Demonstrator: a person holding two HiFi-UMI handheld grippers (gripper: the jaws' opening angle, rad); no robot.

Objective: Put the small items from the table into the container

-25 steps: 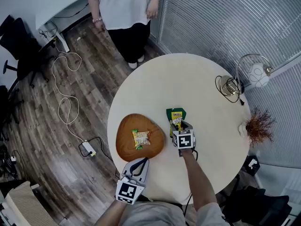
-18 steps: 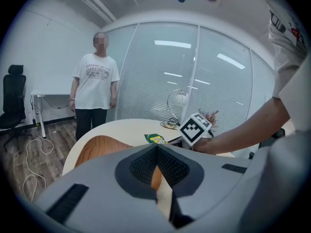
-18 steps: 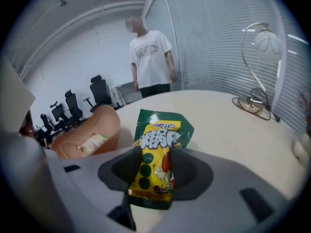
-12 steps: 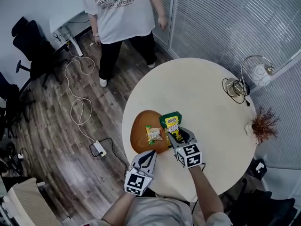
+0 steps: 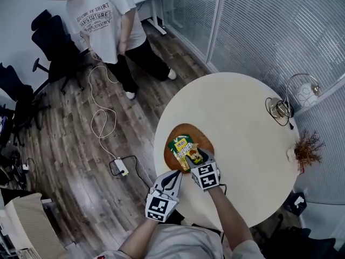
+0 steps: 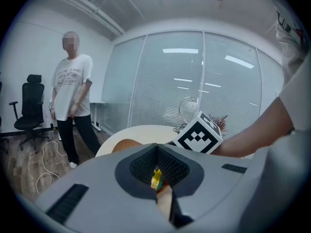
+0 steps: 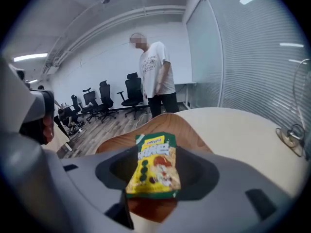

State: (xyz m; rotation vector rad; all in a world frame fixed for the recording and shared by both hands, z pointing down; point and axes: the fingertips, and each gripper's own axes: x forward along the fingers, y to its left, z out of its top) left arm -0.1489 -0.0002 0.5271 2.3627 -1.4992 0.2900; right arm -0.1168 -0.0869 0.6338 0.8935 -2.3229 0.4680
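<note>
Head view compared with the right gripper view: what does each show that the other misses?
Only the head view: the left gripper, the power strip on the floor, and the dried plant. Only the right gripper view: the ceiling. Both: the snack packet between the opening fingers of the right gripper, over the wooden tray, plus the standing person and the round table.

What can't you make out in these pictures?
- Floor of the wooden tray: head view, mostly covered by the snack packet.
- Packet's print: too small in head view, too soft in right gripper view.
- Desk lamp: right gripper view, cut off by the picture's right edge.
</note>
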